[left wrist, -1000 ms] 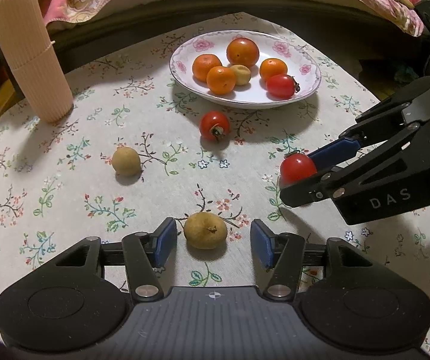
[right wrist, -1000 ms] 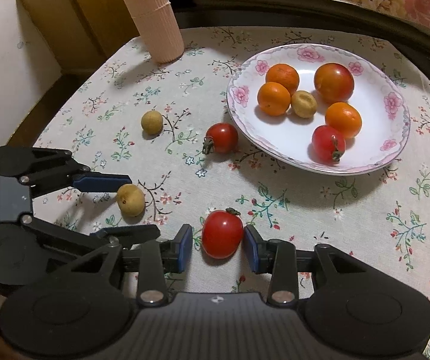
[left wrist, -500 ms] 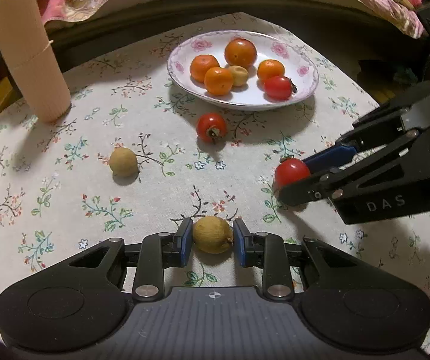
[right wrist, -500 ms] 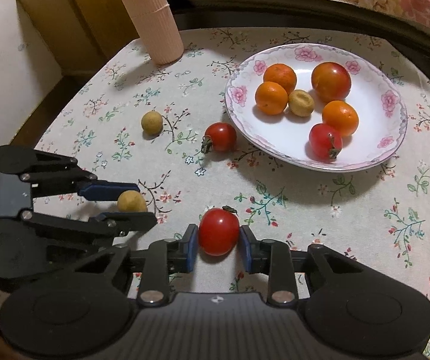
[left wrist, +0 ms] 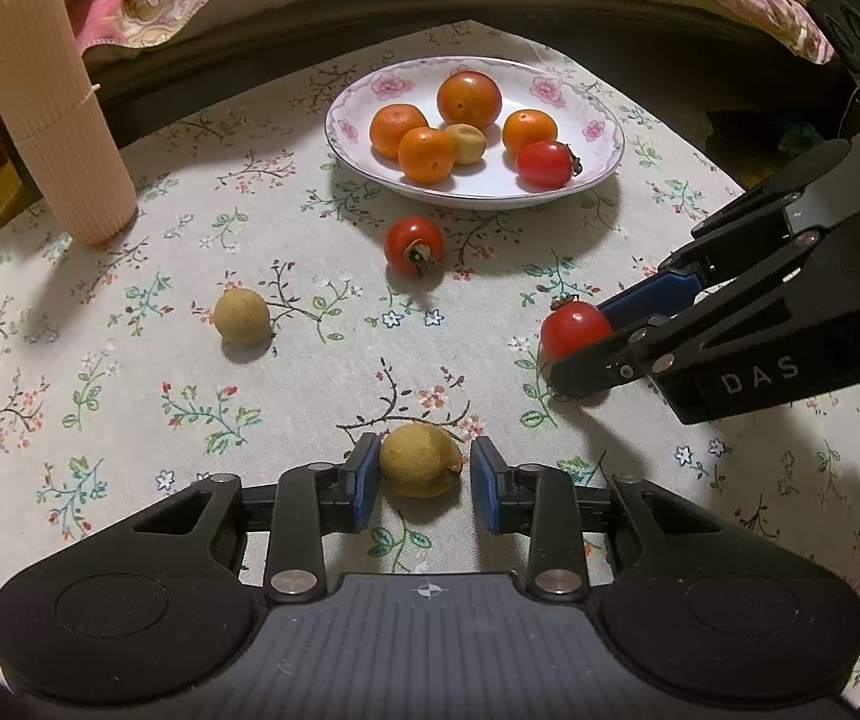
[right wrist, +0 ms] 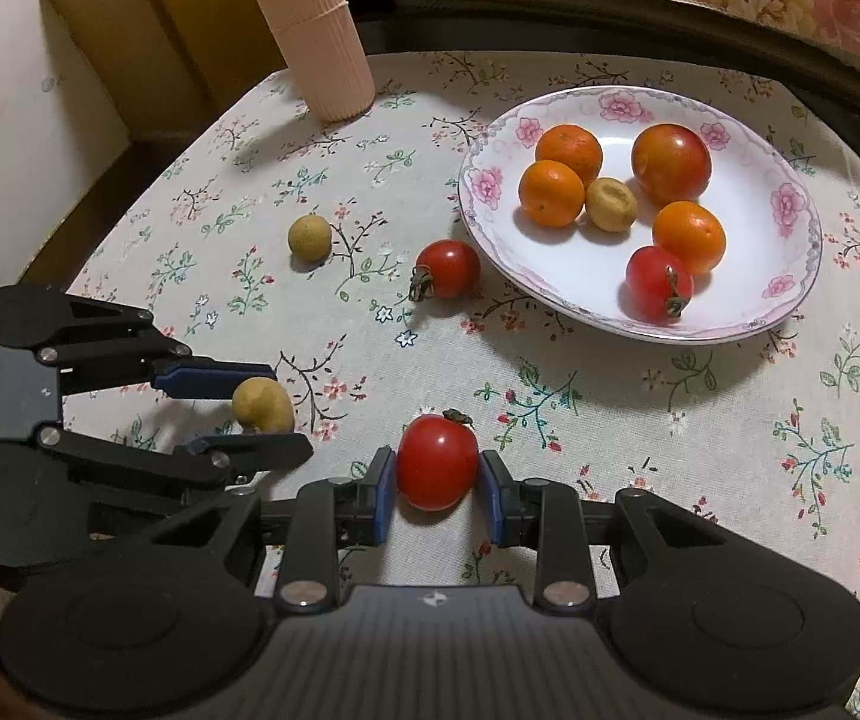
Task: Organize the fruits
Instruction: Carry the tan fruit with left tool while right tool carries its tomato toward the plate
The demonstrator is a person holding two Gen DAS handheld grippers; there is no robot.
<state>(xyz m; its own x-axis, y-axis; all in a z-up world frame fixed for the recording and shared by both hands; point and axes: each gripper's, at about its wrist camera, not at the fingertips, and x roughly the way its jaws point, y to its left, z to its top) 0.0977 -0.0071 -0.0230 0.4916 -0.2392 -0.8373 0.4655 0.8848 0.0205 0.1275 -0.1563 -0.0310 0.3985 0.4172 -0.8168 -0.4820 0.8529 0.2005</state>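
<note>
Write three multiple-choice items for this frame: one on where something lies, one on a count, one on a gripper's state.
1. Where does the loose tomato lie?
A. on the plate
B. on the tablecloth beside the plate
C. against the ribbed cylinder

2. How many fruits are on the plate?
A. four
B. six
C. eight

3. The right hand-held gripper is:
A. open, empty
B. shut, empty
C. shut on a red tomato

Answers:
1 B: it rests on the cloth just outside the rim.
2 B: six pieces lie inside the rim.
3 C: both pads press the tomato's sides.
</note>
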